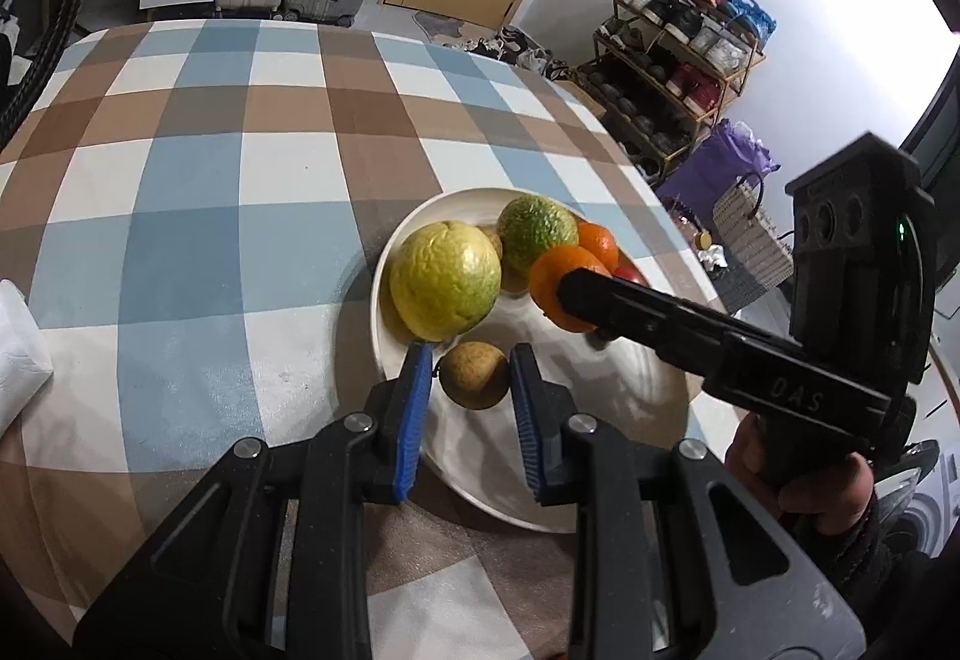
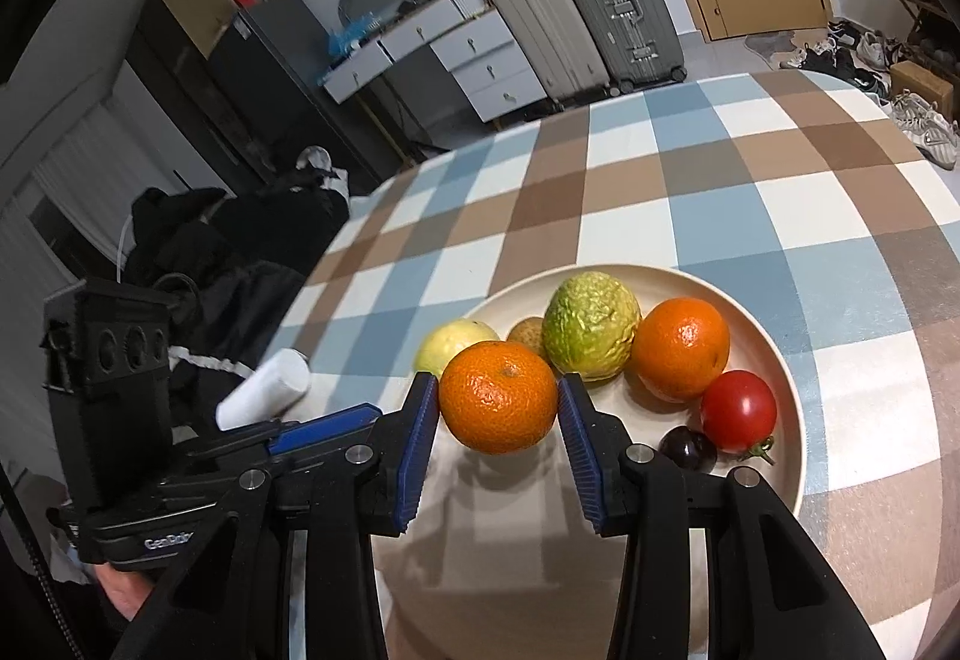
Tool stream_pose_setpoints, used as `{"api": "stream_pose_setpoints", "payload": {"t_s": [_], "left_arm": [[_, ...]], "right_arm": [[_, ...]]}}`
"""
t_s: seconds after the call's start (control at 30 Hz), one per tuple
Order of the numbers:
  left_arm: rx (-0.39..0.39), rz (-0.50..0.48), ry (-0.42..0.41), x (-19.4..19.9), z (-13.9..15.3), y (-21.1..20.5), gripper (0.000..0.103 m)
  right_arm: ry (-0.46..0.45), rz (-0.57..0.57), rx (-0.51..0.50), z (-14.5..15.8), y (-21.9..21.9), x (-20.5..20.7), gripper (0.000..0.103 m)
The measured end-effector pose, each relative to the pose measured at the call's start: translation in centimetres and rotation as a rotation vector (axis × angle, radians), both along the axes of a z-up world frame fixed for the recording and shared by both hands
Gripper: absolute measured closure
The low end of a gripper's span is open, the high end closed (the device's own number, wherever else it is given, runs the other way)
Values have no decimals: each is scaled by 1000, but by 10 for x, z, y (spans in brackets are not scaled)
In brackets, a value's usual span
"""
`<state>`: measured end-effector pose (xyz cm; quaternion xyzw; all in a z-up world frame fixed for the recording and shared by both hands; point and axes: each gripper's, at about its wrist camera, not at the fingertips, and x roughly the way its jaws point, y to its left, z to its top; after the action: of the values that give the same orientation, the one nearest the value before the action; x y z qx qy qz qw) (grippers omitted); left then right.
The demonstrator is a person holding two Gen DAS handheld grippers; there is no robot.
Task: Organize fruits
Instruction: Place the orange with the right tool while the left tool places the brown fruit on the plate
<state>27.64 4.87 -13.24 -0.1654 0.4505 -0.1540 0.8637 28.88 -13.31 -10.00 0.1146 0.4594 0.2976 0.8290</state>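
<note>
Black tongs (image 2: 498, 408) (blue ribbed pads (image 2: 416, 450))

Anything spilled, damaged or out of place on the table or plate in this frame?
Nothing spilled or broken. One oddity: a red tomato sits on the white plate among the fruits. The right gripper holds an orange above the plate.

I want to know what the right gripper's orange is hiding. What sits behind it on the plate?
Behind the orange sit a yellow fruit, a small brown fruit and a bumpy green fruit. Their lower parts are covered.
</note>
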Motion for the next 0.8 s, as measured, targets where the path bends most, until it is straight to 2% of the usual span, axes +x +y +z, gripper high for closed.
{"api": "stream_pose_setpoints", "payload": {"t_s": [0.23,0.47,0.67,0.8], "left_arm": [[-13,-6,17,5,-9,0,79],[-16,-16,3,8,-6,-2,79],[10,-4,-14,0,3,-2,78],[18,17,-30,-10,14,1,70]], "right_arm": [[19,-3,-57,-14,7,8,61],[22,10,-91,-17,16,10,61],[4,-9,-64,-9,13,6,55],[-52,-15,-26,10,5,-4,50]]}}
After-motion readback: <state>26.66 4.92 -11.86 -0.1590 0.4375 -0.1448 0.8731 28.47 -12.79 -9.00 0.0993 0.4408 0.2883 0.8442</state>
